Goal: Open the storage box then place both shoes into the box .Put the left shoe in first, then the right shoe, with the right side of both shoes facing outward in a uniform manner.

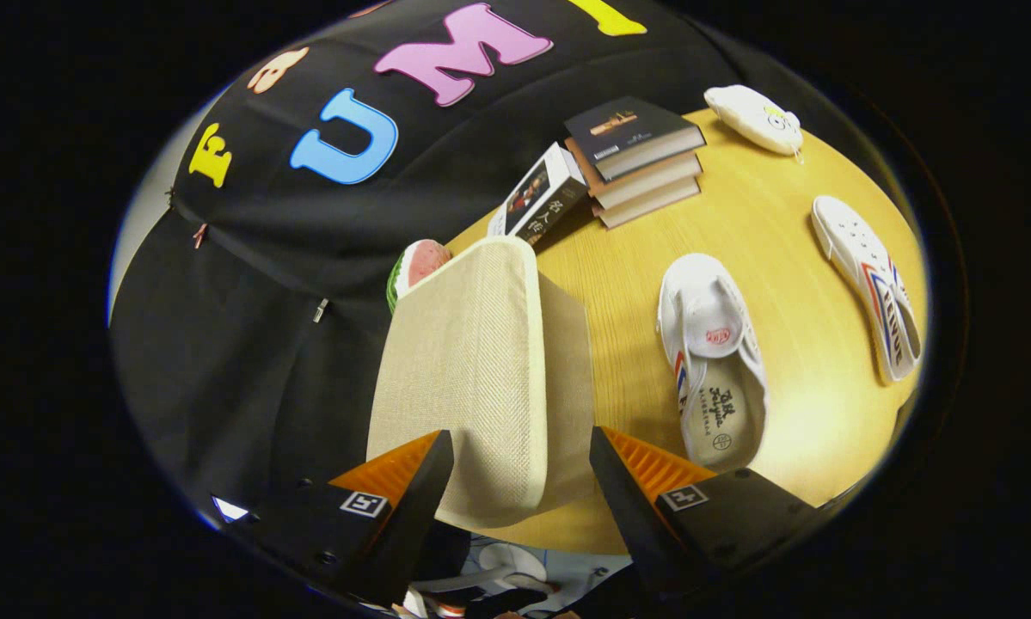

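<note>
A beige fabric storage box [481, 361] with its lid on stands on the round wooden table [773, 215]. Its near end lies between the fingers of my gripper [522, 456], which is open and wide apart. One fingertip overlaps the box's edge and the other sits close beside its wall; I see no firm press. Just past the box rests a white shoe [713, 361] with red and blue stripes, sole down, its insole showing. Farther out, a second white shoe [868, 284] lies on its side.
A stack of books [640, 159] sits beyond the box, with one more book [539, 196] leaning against it. A white soft toy [754, 119] lies at the table's far edge. A watermelon-slice toy [416, 265] peeks out behind the box. The table's edge runs under my fingers.
</note>
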A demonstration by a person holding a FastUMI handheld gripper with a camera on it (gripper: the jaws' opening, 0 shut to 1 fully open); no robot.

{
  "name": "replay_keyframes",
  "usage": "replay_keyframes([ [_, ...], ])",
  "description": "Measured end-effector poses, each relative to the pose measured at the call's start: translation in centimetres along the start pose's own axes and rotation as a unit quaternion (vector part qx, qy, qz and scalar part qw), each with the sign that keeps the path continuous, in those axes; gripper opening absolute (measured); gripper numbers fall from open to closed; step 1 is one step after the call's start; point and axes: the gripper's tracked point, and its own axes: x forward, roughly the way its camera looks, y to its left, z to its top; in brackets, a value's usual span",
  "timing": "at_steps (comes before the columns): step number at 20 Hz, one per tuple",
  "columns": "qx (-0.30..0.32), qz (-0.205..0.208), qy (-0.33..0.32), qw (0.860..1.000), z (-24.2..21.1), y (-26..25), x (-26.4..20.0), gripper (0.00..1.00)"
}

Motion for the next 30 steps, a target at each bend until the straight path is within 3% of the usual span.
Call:
replay_keyframes([
  [6, 0.087, 0.073, 0.051, 0.992, -1.0, 1.8, 1.7, 0.94],
  [8, 0.108, 0.076, 0.065, 0.989, -1.1, 1.9, 1.7, 0.67],
  [10, 0.112, 0.074, 0.077, 0.988, -1.3, 2.0, 1.8, 0.6],
  [13, 0.123, 0.067, 0.091, 0.986, -1.1, 2.0, 1.5, 0.39],
  [14, 0.131, 0.064, 0.094, 0.985, -1.0, 2.0, 1.5, 0.39],
  [15, 0.137, 0.06, 0.095, 0.984, -0.9, 2.0, 1.5, 0.27],
  [16, 0.14, 0.053, 0.09, 0.985, -0.7, 2.1, 1.4, 0.27],
  [18, 0.117, 0.04, 0.083, 0.989, -0.5, 2.1, 1.3, 0.1],
  [20, 0.09, 0.022, 0.08, 0.992, -0.7, 2.2, 1.4, 0.08],
  [26, 0.036, 0.022, 0.065, 0.997, -0.1, 5.9, -0.5, 0.05],
  [30, 0.03, 0.021, 0.05, 0.998, 0.7, 7.1, -1.0, 0.05],
])
